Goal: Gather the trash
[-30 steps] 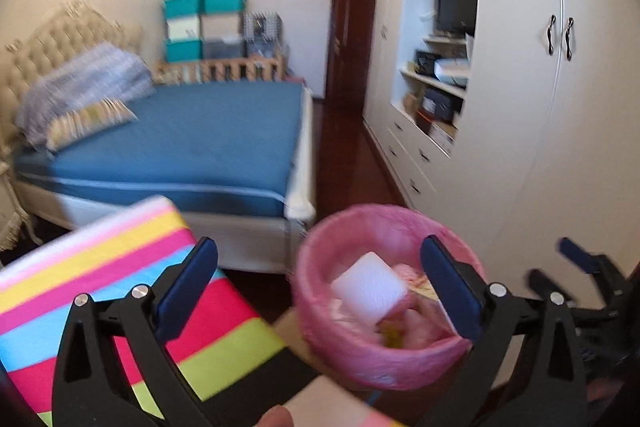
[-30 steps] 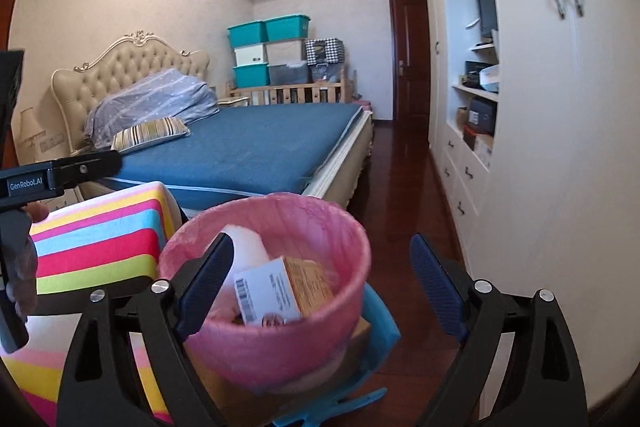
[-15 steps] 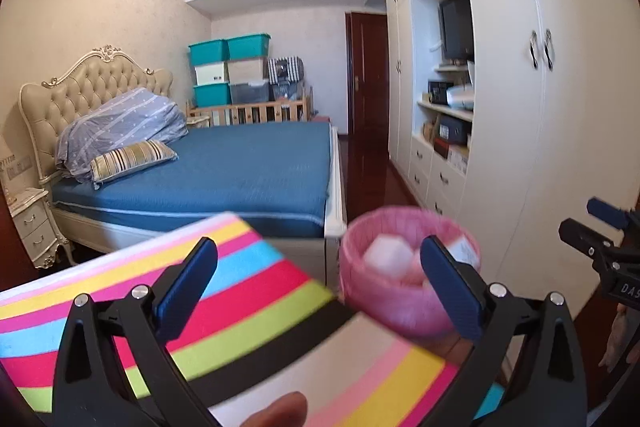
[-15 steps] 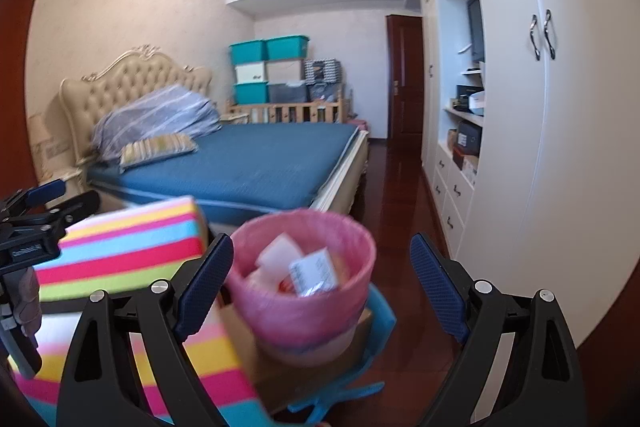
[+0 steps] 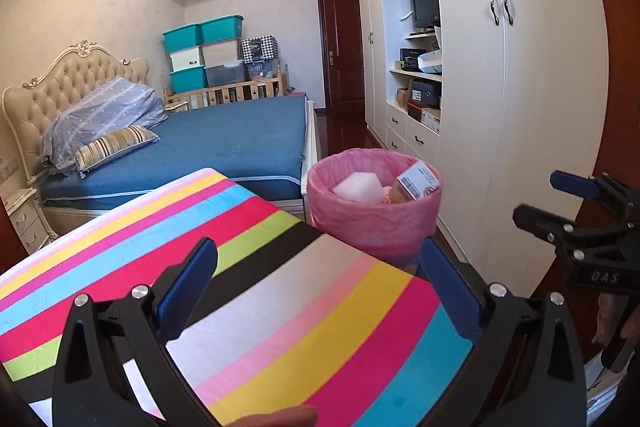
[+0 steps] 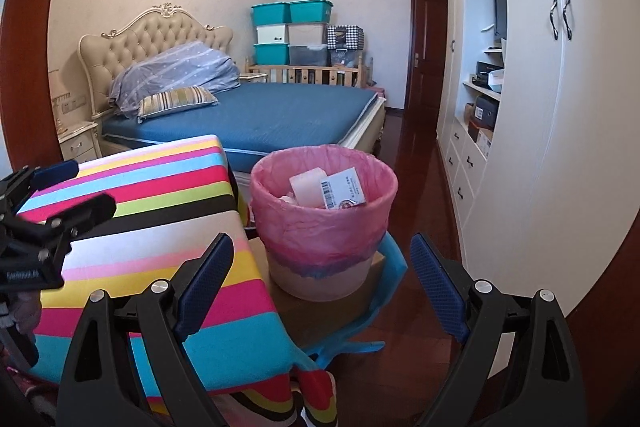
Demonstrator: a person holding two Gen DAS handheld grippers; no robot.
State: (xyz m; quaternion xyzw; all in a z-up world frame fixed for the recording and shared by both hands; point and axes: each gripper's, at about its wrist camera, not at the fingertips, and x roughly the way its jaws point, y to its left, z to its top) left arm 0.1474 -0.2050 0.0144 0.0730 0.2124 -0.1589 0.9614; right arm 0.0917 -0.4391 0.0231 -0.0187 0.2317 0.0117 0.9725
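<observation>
You hold both grippers apart and empty: your left gripper (image 5: 320, 291) hangs over the striped cloth (image 5: 248, 267) with its blue pads spread wide and nothing between them, and your right gripper (image 6: 322, 273) is likewise released, its pads standing either side of the view toward the bin. The trash bin (image 6: 324, 223) — a pale tub with a pink bag liner folded over its rim — stands on a cardboard box (image 6: 320, 311) just beside the striped surface, with a blue plastic piece (image 6: 390, 263) curling around the box's right edge. Inside the bin you can see a white foam block (image 6: 308, 187) and a small carton with a barcode label (image 6: 342, 187) leaning against it; in the left wrist view the same foam block (image 5: 358, 183) and carton (image 5: 416, 181) sit toward the far side of the bin (image 5: 374, 207). Your right gripper also shows at the right edge of the left wrist view, jaws parted. Behind the bin lies a bed with a blue cover (image 6: 280, 115); a white wardrobe (image 6: 560, 107) runs along the right wall.
</observation>
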